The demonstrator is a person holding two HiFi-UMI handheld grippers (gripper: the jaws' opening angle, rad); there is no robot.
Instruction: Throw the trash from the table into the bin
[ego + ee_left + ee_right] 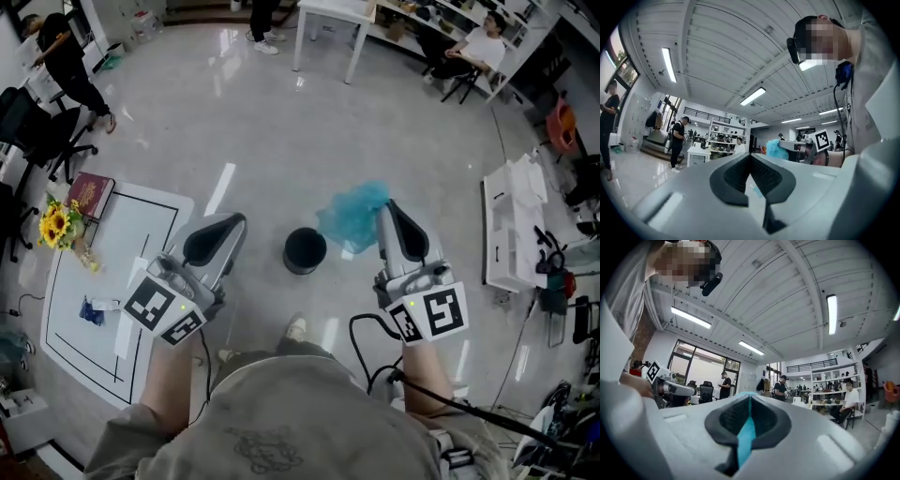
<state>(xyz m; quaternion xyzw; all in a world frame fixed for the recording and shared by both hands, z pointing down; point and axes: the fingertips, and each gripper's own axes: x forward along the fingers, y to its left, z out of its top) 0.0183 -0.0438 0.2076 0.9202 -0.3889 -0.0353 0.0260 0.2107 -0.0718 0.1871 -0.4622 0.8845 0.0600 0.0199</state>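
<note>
A crumpled teal plastic bag (354, 214) hangs over the floor just right of the black bin (305, 250), with my right gripper (386, 208) shut on it. In the right gripper view a teal strip (747, 437) fills the slit between the jaws (749, 397). My left gripper (239, 222) is held out level, to the left of the bin, and looks shut (750, 157). A pale sliver with a blue fleck (757, 191) shows in its slit; whether it is a held thing I cannot tell. A small blue scrap (91, 311) lies on the white table (141, 234).
Sunflowers (58, 225) and a red book (89, 194) sit on the table's far end. A white table (333, 14) stands at the back, a white machine (516, 225) at the right. People stand and sit around the room's edges. My shoe (295, 330) is just behind the bin.
</note>
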